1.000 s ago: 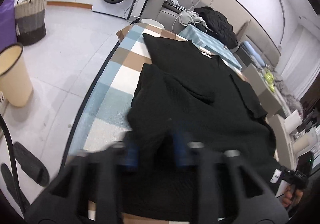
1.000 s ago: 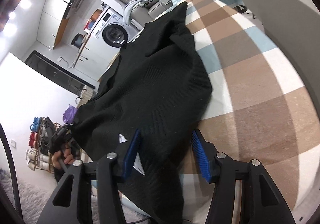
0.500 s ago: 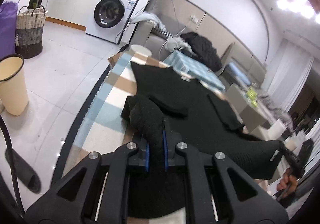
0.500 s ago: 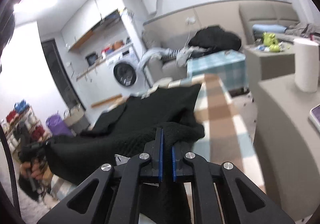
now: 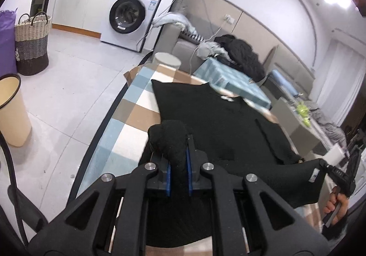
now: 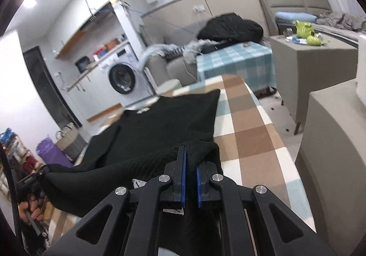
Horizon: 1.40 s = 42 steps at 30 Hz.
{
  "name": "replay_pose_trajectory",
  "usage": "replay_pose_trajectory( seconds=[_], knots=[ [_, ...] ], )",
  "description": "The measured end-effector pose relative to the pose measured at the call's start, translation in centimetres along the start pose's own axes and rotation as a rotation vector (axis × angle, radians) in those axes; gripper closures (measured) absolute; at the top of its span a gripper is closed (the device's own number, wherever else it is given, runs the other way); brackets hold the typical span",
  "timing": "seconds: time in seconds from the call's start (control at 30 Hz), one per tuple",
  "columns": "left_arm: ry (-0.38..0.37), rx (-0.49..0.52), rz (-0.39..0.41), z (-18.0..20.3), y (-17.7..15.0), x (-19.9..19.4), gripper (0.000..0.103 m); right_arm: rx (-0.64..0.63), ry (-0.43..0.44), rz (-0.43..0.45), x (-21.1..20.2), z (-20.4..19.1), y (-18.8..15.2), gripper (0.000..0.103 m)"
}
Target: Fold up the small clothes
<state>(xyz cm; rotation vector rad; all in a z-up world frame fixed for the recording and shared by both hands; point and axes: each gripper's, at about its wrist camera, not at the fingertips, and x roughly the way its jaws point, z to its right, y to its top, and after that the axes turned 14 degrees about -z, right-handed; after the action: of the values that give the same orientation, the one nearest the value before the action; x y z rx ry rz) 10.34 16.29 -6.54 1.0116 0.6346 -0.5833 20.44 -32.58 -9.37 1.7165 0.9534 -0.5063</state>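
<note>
Both grippers point forward and slightly downward, side by side. The left gripper [image 5: 178, 160] is clamped tight on a bunch of the black garment [image 5: 219, 123]; the right gripper [image 6: 190, 164] pinches its opposite corner, jaws nearly together. A hand [image 5: 336, 208] grips the right handle.

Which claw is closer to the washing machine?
Left. The left claw grips the black top on the table side facing the washing machine across the floor. The right claw holds the top's other corner, on the side away from it.
</note>
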Motion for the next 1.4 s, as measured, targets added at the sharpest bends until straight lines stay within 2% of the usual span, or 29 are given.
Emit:
replay_pose_trajectory(
  seconds=[0.1,0.2,0.27,0.3,0.33,0.37,0.4,0.47,0.53,0.63,0.73,0.87,0.9,0.97,1.03,1.07,1.17,1.4],
  knots=[
    [0.036,-0.018,-0.046,-0.5,1.2,3.1,0.096,0.024,-0.032,-0.027,2.6,0.5,1.2,0.096],
    [0.033,-0.058,-0.097,-1.2,1.5,5.2,0.093,0.05,-0.076,-0.125,5.2,1.5,1.7,0.09],
    [0.024,-0.066,-0.117,-1.4,1.4,5.5,0.082,0.063,-0.068,-0.163,5.5,2.2,1.4,0.081],
    [0.045,-0.067,-0.114,-1.6,1.2,5.2,0.067,0.061,-0.028,-0.147,4.7,2.8,0.8,0.079],
    [0.061,-0.073,-0.112,-1.9,1.0,5.1,0.047,0.063,-0.018,-0.133,4.4,3.2,0.5,0.069],
    [0.069,-0.086,-0.107,-2.2,0.8,4.9,0.04,0.076,-0.017,-0.107,3.6,3.9,-0.2,0.054],
    [0.062,-0.109,-0.103,-2.8,0.6,4.8,0.032,0.083,-0.01,-0.102,3.4,4.3,-0.5,0.049],
    [0.018,-0.153,-0.131,-3.8,0.4,5.0,0.031,0.098,0.036,-0.134,3.8,5.1,-0.8,0.048],
    [0.016,-0.156,-0.149,-4.2,0.3,5.6,0.031,0.104,0.065,-0.164,4.8,5.2,-0.6,0.048],
    [0.046,-0.136,-0.169,-4.0,0.5,6.8,0.031,0.093,0.091,-0.205,6.3,4.1,-0.3,0.048],
    [0.047,-0.129,-0.173,-3.6,0.8,7.6,0.031,0.04,0.019,-0.231,7.8,2.1,0.2,0.048],
    [0.045,-0.1,-0.184,-3.0,1.2,8.4,0.031,-0.004,-0.028,-0.26,9.1,0.4,0.7,0.049],
    [0.044,-0.091,-0.195,-2.9,1.3,8.9,0.036,-0.015,-0.052,-0.264,9.4,0.2,0.7,0.051],
    [0.017,-0.081,-0.217,-2.6,1.4,9.5,0.055,-0.022,-0.059,-0.278,10.0,0.0,0.7,0.067],
    [-0.002,-0.05,-0.235,-2.0,1.4,10.3,0.081,-0.04,-0.076,-0.277,10.2,-0.2,0.5,0.074],
    [0.003,-0.025,-0.239,-1.5,1.3,10.6,0.085,-0.058,-0.081,-0.279,10.3,-0.5,0.4,0.078],
    [0.036,0.023,-0.238,-0.4,1.2,11.1,0.09,-0.077,-0.082,-0.285,10.3,-0.8,-0.1,0.085],
    [0.06,0.052,-0.248,0.3,0.6,10.9,0.092,-0.111,-0.108,-0.302,9.8,-1.4,-0.6,0.088]
  ],
)
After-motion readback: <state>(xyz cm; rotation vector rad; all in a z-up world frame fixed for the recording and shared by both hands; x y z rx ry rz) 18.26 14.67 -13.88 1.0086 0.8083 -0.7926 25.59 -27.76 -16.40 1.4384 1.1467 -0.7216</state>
